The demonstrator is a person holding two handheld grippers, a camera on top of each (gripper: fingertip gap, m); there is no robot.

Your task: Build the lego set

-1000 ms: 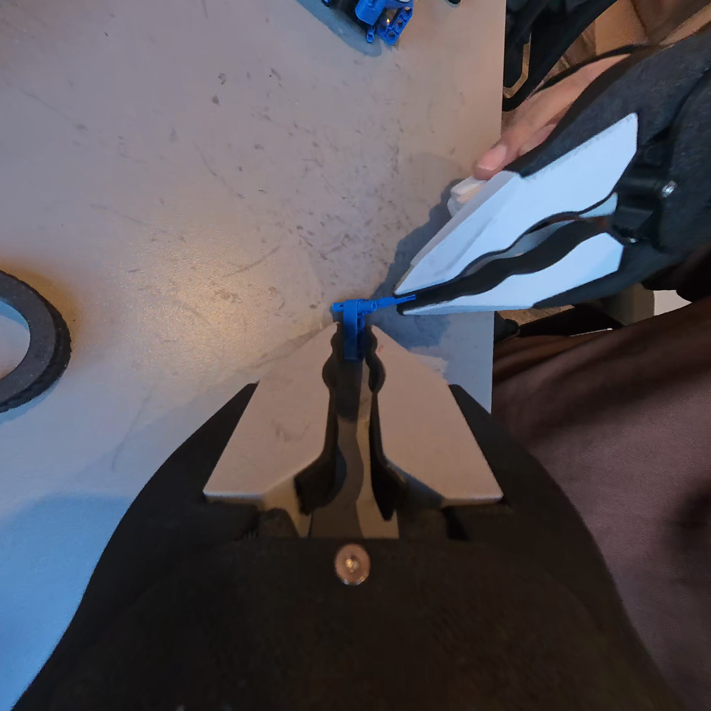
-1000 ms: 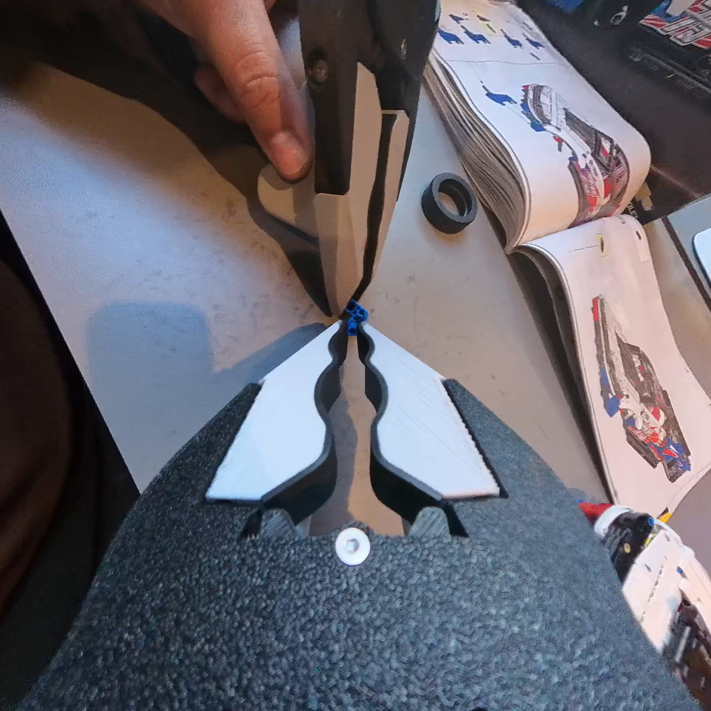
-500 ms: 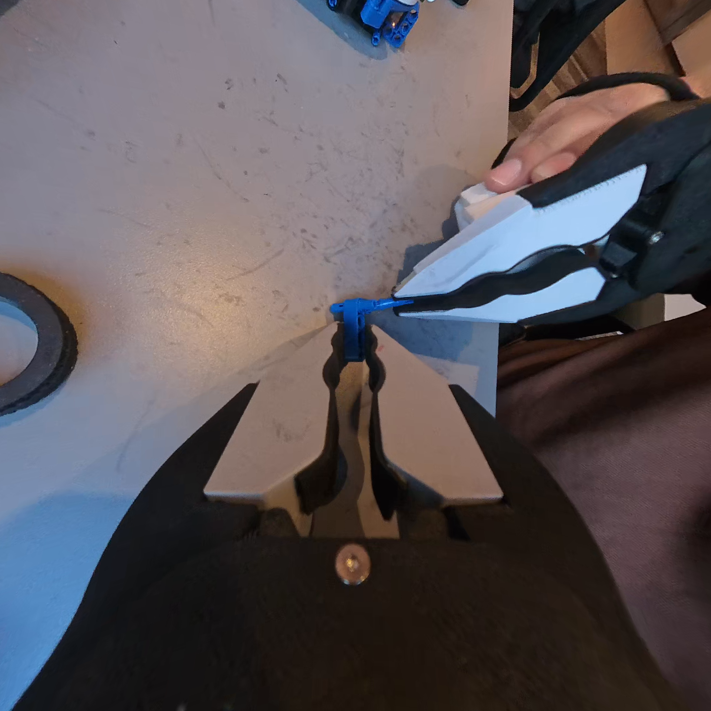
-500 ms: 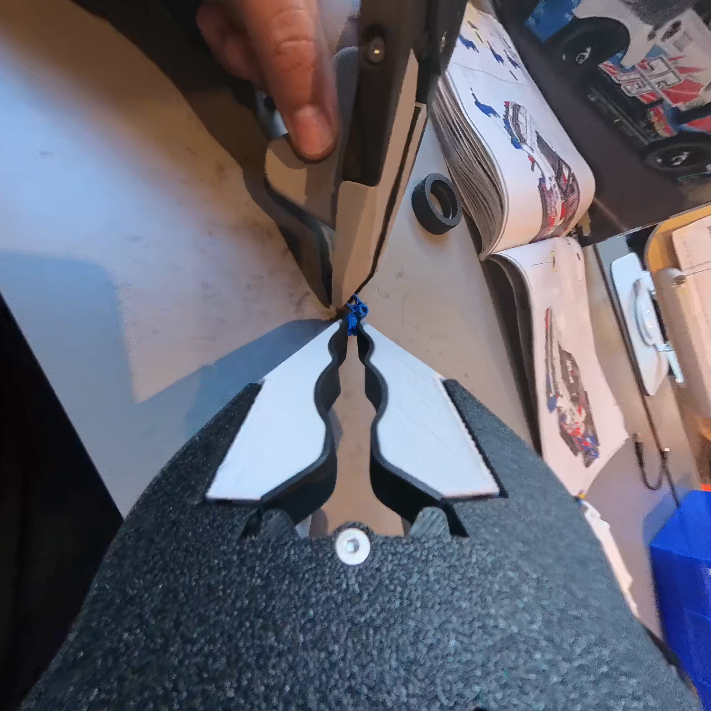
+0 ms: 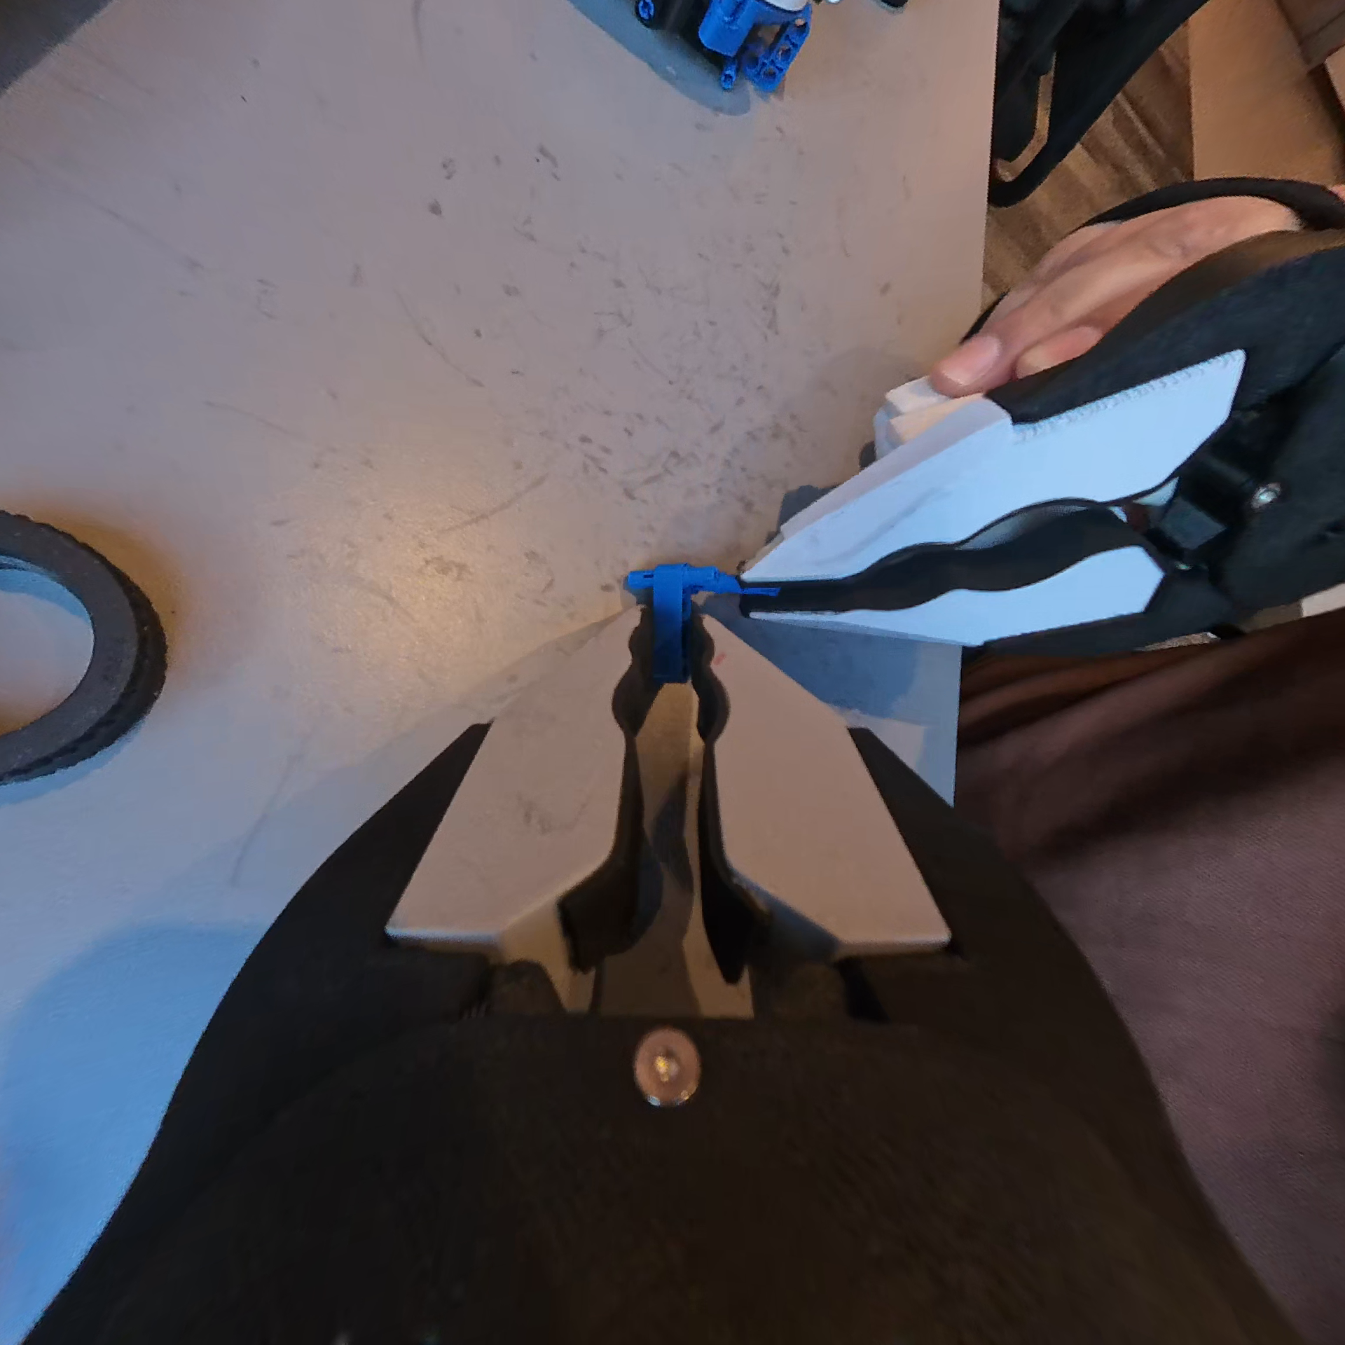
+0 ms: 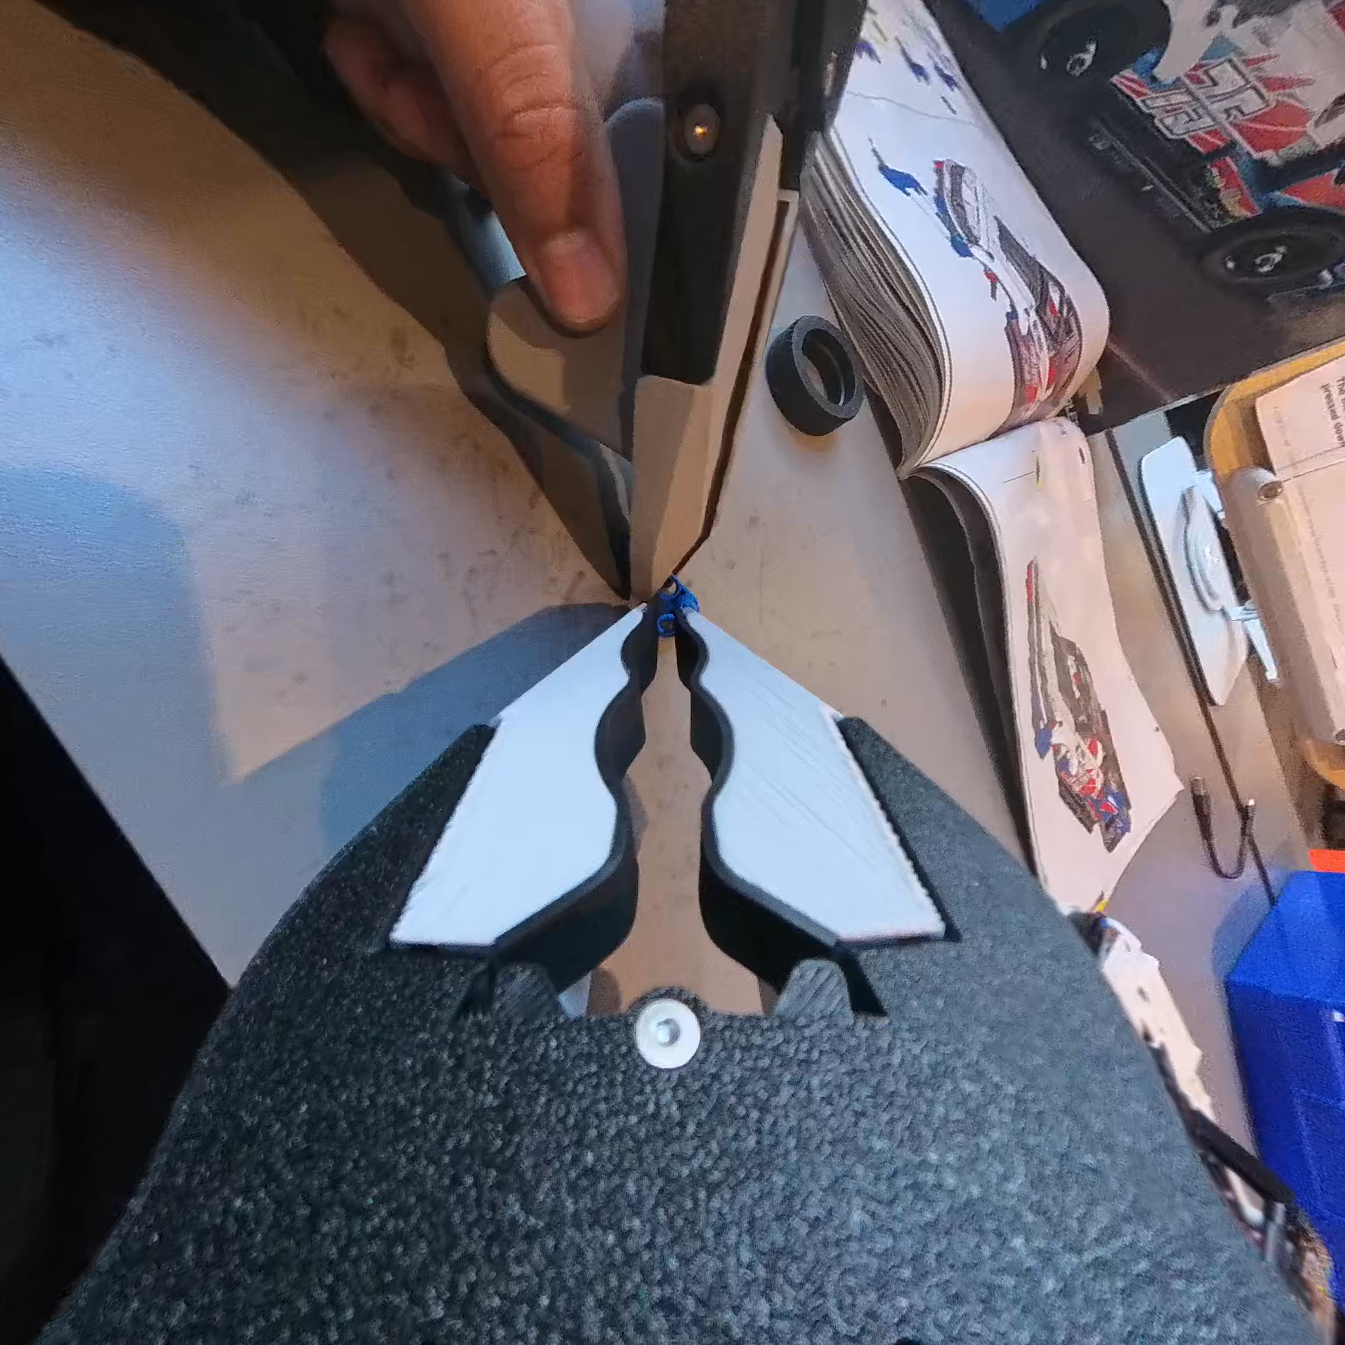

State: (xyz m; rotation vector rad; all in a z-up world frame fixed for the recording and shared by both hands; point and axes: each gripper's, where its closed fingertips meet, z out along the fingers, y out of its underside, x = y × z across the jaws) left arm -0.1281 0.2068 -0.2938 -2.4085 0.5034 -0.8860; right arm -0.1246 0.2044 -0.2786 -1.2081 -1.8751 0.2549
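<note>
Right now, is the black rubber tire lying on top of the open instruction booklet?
No, the black rubber tire lies on the bare table, beside the instruction booklet.

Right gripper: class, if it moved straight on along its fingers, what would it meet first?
Probably the left gripper, whose fingertips sit just beyond the right gripper, both shut on joined small blue pieces. Depth is unclear.

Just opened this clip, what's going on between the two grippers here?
A person is joining tiny Lego parts above a scuffed grey table. The left gripper is shut on a small blue plastic connector; the right gripper is shut on a thin blue pin set crosswise through the connector's top. A black rubber tyre and an open instruction booklet lie nearby.
</note>
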